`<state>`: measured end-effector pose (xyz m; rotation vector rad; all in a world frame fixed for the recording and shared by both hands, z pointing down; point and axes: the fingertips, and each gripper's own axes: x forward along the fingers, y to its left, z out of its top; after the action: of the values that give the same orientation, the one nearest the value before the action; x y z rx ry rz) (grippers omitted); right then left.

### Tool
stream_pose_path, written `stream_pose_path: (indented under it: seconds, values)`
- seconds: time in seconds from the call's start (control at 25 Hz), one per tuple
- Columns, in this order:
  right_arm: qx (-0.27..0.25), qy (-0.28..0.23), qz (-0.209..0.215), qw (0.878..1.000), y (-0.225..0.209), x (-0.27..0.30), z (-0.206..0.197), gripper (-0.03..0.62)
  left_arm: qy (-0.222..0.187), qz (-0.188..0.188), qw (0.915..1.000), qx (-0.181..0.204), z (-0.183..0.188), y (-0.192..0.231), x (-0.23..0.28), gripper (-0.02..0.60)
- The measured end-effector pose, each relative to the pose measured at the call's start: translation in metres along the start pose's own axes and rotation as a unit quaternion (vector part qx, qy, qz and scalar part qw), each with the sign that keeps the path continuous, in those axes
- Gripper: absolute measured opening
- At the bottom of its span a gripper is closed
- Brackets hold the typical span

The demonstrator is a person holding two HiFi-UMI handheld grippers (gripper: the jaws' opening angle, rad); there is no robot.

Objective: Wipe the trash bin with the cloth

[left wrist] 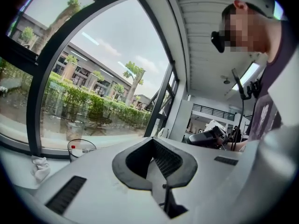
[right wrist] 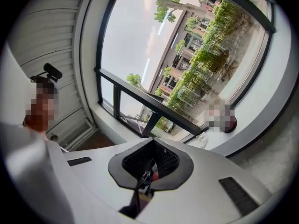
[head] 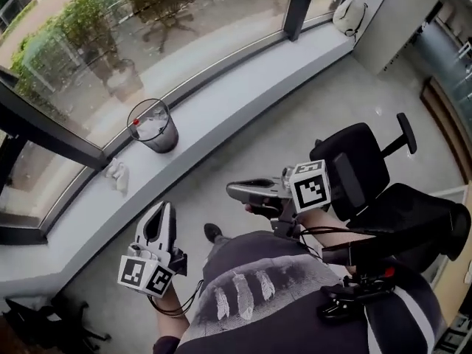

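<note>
The small dark trash bin (head: 153, 126), with white litter inside, stands on the grey window sill (head: 221, 116). A crumpled white cloth (head: 116, 174) lies on the sill to its left. Both grippers hang in the air on my side of the sill, well short of both. My left gripper (head: 160, 209) is low at the left, jaws shut and empty. My right gripper (head: 232, 190) points left at mid-frame, also shut on nothing. In the left gripper view the bin (left wrist: 79, 149) and cloth (left wrist: 40, 167) sit beyond the shut left gripper (left wrist: 153, 141). In the right gripper view the cloth (right wrist: 202, 140) lies past the right gripper (right wrist: 152, 143).
A black office chair (head: 361, 168) stands close at my right. A white bag (head: 349, 13) rests at the sill's far end. Dark gear (head: 37, 323) lies on the floor at lower left. Tall windows with dark frames (head: 44, 135) rise behind the sill.
</note>
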<state>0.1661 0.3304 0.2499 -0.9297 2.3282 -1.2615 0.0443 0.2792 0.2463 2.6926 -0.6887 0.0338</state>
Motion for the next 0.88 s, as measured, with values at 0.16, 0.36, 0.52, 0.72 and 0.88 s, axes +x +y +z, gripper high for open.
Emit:
stream_pose_path:
  seconds: [0.16, 0.36, 0.52, 0.72, 0.88]
  values:
    - [0.019, 0.002, -0.025, 1.0, -0.007, 0.044, -0.004, -0.007, 0.019, -0.014, 0.9997, -0.006, 0.001, 0.045, -0.014, -0.003]
    - [0.051, 0.023, -0.039, 0.998, -0.02, 0.085, -0.018, -0.006, 0.023, 0.0, 0.9995, 0.02, 0.01, 0.086, -0.03, -0.003]
    - [0.026, 0.045, -0.071, 0.996, -0.031, 0.116, -0.015, -0.007, 0.029, 0.011, 0.9993, 0.023, 0.012, 0.114, -0.038, -0.003]
    - [-0.014, 0.105, -0.108, 0.988, -0.053, 0.135, -0.019, -0.007, 0.031, 0.023, 0.9992, 0.011, 0.001, 0.135, -0.036, -0.003]
    - [-0.023, 0.125, -0.111, 0.986, -0.074, 0.146, -0.003, -0.008, 0.048, 0.042, 0.998, -0.001, -0.006, 0.151, -0.026, -0.003]
